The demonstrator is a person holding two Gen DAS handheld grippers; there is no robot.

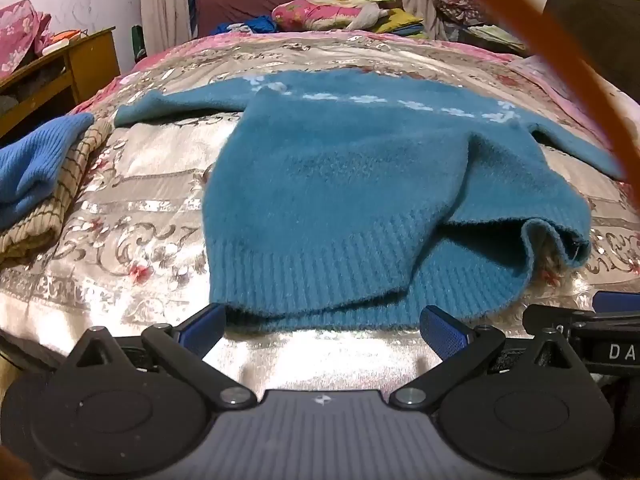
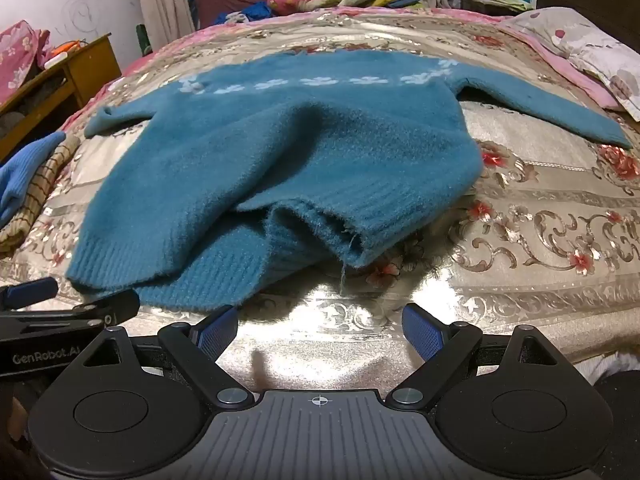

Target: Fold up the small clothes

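A small teal knitted sweater [image 1: 340, 184] with a row of white flowers across the chest lies on the shiny floral bedspread [image 1: 132, 216], sleeves spread to both sides. Its ribbed hem faces me, with the right corner rumpled and folded over [image 2: 340, 232]. My left gripper [image 1: 322, 330] is open just short of the hem, with nothing between its blue pads. My right gripper [image 2: 320, 328] is open too, a little in front of the rumpled hem corner, empty. The other gripper shows at the edge of each view.
A folded blue knit [image 1: 32, 164] lies on a checked beige cloth [image 1: 52, 208] at the left of the bed. A wooden bedside cabinet [image 1: 68, 68] stands at the left. Pillows and bedding [image 1: 332, 12] pile up at the back. An orange cable [image 1: 560, 48] crosses the left view.
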